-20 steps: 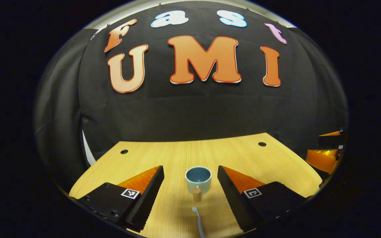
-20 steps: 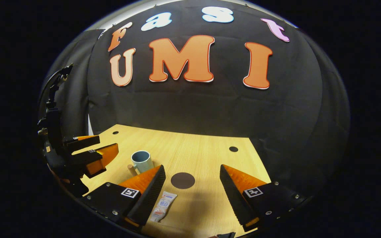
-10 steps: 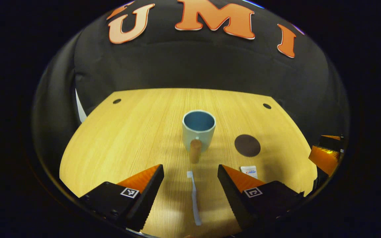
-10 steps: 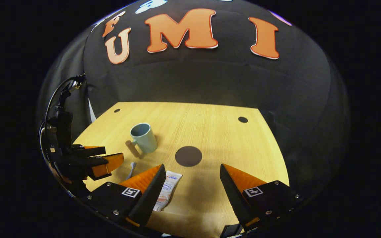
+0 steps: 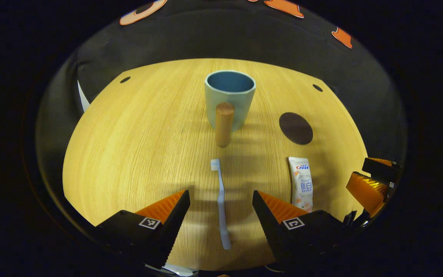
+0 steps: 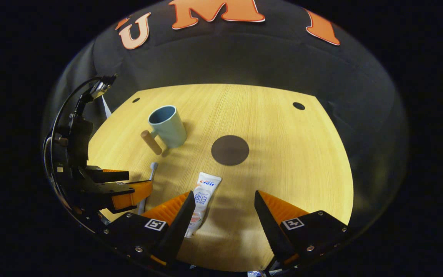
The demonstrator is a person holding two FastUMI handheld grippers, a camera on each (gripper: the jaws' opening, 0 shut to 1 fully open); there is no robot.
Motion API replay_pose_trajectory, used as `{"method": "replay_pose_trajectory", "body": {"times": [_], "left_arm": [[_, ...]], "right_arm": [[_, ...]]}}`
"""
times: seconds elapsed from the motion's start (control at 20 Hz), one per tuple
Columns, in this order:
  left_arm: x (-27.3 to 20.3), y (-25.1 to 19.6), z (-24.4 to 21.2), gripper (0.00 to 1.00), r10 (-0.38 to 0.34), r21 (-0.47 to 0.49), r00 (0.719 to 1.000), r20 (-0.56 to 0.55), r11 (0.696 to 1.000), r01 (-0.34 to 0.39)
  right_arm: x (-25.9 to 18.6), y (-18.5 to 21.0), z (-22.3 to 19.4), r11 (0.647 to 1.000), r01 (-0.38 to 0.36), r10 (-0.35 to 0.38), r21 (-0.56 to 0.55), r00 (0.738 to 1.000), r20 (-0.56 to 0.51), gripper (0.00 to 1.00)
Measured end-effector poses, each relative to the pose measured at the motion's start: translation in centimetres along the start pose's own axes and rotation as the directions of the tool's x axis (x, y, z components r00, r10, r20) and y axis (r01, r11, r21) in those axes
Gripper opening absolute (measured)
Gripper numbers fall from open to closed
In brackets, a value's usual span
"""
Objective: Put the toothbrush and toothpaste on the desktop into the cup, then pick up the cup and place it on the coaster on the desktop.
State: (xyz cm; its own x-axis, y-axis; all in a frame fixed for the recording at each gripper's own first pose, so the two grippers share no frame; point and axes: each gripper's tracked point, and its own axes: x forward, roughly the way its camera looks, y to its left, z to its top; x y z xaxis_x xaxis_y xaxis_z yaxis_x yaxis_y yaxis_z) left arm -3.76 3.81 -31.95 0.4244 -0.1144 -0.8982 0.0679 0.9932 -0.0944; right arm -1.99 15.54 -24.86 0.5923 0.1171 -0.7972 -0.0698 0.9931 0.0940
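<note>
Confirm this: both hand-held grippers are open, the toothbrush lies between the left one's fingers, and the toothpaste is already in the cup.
One thing is wrong: the toothpaste is not in the cup. The right gripper view shows it lying flat on the desktop, near the coaster. The rest holds.

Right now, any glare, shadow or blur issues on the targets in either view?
Left gripper view: toothbrush sharp, soft shadow bands across it, desktop edge bowed by fisheye. Right gripper view: toothpaste crisp, partly behind a finger; no harsh glare.
</note>
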Motion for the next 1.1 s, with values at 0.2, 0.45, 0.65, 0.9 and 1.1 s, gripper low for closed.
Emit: {"method": "replay_pose_trajectory", "body": {"times": [0.2,0.45,0.65,0.9,1.1], "left_arm": [[0.7,0.4,-0.6,0.99,0.026,-0.011,0.995,-0.093,1.000,-0.028],[2.1,0.2,-1.8,0.97,0.037,-0.035,0.984,-0.175,0.998,-0.044],[2.6,0.5,-2.3,0.90,0.054,-0.044,0.975,-0.217,0.997,-0.065],[3.0,0.5,-2.5,0.63,0.047,-0.038,0.969,-0.243,0.998,-0.058],[2.8,0.5,-2.2,0.35,0.040,0.004,0.965,-0.258,0.999,-0.040]], "right_arm": [[1.7,0.8,-1.6,1.000,-0.015,0.015,-0.001,0.997,-0.078,0.94],[2.9,1.3,-2.4,1.000,-0.019,0.018,0.001,0.990,-0.141,0.94],[4.0,2.2,-3.4,1.000,-0.027,0.028,0.004,0.981,-0.193,0.93],[5.0,2.9,-4.6,0.999,-0.031,0.037,0.029,0.967,-0.251,0.86],[5.6,3.3,-4.7,0.998,-0.030,0.043,0.054,0.961,-0.274,0.83]]}}
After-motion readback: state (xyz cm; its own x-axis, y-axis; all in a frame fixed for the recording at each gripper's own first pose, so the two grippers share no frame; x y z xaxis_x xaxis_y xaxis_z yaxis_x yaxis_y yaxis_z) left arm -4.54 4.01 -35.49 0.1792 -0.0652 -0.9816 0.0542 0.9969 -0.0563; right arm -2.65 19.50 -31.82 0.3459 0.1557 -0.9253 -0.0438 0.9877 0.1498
